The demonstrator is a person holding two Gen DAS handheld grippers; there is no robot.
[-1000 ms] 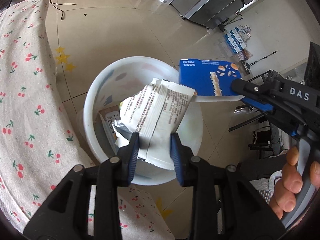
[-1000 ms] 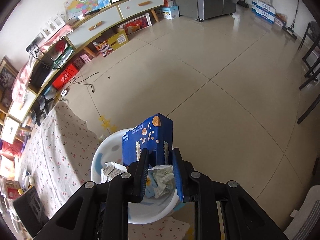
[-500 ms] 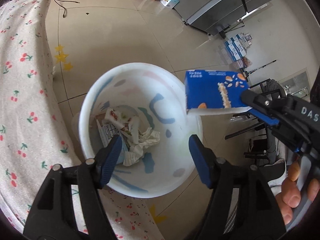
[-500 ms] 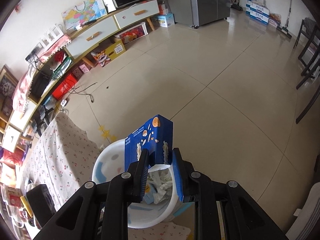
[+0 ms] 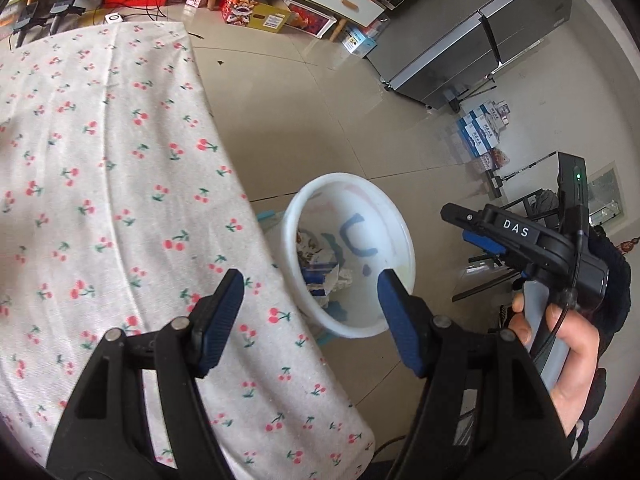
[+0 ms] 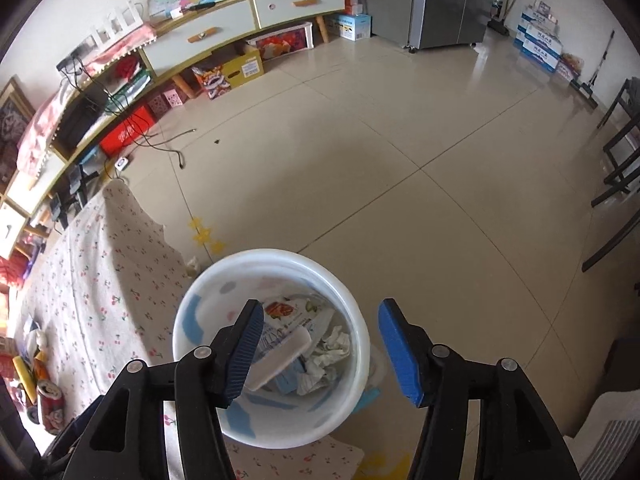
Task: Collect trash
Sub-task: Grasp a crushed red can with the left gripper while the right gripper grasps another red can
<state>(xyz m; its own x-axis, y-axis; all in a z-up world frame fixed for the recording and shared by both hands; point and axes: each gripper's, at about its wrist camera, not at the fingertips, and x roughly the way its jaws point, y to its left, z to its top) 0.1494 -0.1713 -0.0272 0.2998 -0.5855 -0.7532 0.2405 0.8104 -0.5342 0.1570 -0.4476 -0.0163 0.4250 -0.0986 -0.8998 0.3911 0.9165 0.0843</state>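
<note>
A white plastic bin (image 6: 362,344) stands on the floor beside the table; it also shows in the left wrist view (image 5: 406,236). Inside lie a blue carton (image 6: 280,354), crumpled paper (image 6: 330,350) and wrappers (image 6: 286,310). My right gripper (image 6: 320,344) is open and empty, right above the bin's mouth. My left gripper (image 5: 310,304) is open and empty, above the table's edge next to the bin. The right gripper (image 5: 480,228) shows in the left wrist view, to the right of the bin.
The table carries a cherry-print cloth (image 5: 100,160). Cans and other items (image 6: 36,380) lie at its far end. A TV cabinet (image 6: 224,24), boxes (image 6: 240,66), a grey fridge (image 6: 444,0) and dark chair legs (image 6: 616,168) ring the tiled floor (image 6: 400,160).
My left gripper let the white wrapper fall into the bin, opened and drew back over the table. My right gripper opened and the blue carton dropped into the bin.
</note>
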